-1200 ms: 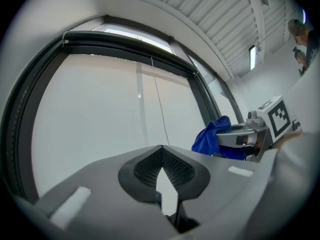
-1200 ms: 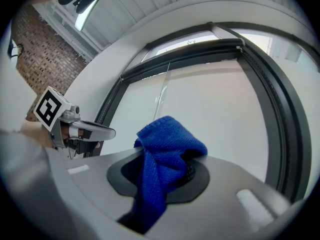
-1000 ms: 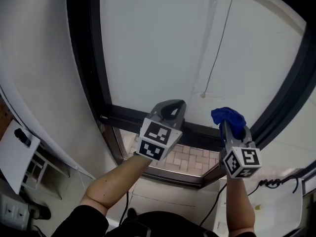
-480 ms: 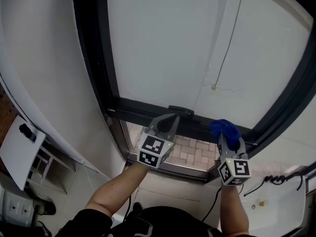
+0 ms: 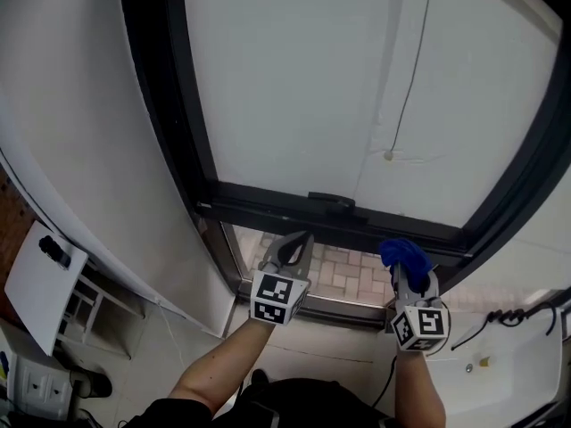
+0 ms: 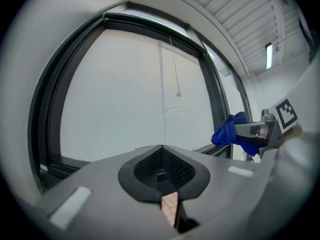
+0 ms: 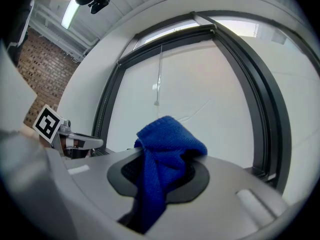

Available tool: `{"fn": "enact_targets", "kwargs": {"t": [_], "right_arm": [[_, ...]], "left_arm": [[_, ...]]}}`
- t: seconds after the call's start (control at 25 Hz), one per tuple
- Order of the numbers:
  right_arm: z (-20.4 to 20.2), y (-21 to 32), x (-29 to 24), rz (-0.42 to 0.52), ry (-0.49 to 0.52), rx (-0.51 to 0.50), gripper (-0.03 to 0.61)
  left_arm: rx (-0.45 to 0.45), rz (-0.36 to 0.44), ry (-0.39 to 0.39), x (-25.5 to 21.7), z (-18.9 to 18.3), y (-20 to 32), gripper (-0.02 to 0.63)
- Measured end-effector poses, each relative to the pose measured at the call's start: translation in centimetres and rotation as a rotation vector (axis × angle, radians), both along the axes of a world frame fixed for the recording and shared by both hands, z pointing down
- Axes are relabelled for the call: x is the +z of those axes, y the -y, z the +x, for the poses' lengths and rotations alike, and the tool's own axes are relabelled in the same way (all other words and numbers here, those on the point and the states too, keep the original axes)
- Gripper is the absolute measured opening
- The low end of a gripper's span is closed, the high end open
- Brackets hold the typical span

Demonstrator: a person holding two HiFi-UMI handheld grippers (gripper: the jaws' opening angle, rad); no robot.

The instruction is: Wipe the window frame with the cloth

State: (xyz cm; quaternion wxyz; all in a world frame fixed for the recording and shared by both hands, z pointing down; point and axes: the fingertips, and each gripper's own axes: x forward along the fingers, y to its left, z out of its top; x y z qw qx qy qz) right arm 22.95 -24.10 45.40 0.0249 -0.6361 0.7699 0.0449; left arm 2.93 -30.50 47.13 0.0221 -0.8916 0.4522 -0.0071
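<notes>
Right gripper view: the right tongs (image 7: 160,171) pinch a blue cloth (image 7: 167,136). It bunches up over the tips and hangs down between them.
Left gripper view: the left tongs (image 6: 162,170) are pressed together and hold nothing.
Head view: both tongs sit low, just under the bottom bar of the dark window frame (image 5: 259,207). The left tongs are near the middle and the right tongs are off to the right.
Cloth: it is right up by the bottom bar, near the right end. I cannot tell if it touches the bar.
Window: a white pane (image 5: 294,87) fills the frame, and a thin cord (image 5: 406,87) hangs down it.
Below: bricks (image 5: 343,270) show under the bar.
Done: the cloth is in the tongs and close to the frame.
Left to do: I think nearly all the wiping. No bar looks rubbed yet.
</notes>
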Motion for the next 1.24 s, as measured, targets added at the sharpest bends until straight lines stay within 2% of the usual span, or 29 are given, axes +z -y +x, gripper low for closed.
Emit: {"fn": "enact_targets", "kwargs": {"t": [0.12,0.36,0.52,0.84,1.08,1.24], "right_arm": [[1.1,-0.6,0.9,-0.024,0.003,0.016,0.081],[-0.2,-1.3,1.3,-0.047,-0.009,0.002,0.077],[0.2,-1.3,1.3,-0.072,0.017,0.017,0.077],[1.0,-1.8,-0.5,-0.053,0.019,0.025,0.077],[1.6,-2.1,-0.8,-0.057,0.030,0.032,0.077],[1.6,-2.1,-1.1,-0.051,-0.008,0.041,0.077]], "left_arm": [[-0.009,-0.020,-0.022,1.1,0.3,-0.2,-0.011],[-0.004,-0.040,-0.007,2.2,-0.7,-1.4,-0.011],[0.009,-0.036,-0.014,1.3,0.0,-2.3,-0.011],[0.026,0.013,-0.044,-2.5,0.8,-3.4,-0.011],[0.029,0.004,-0.057,-2.9,1.2,-3.7,-0.011],[0.010,-0.023,-0.062,-2.4,0.8,-3.2,-0.011]]}}
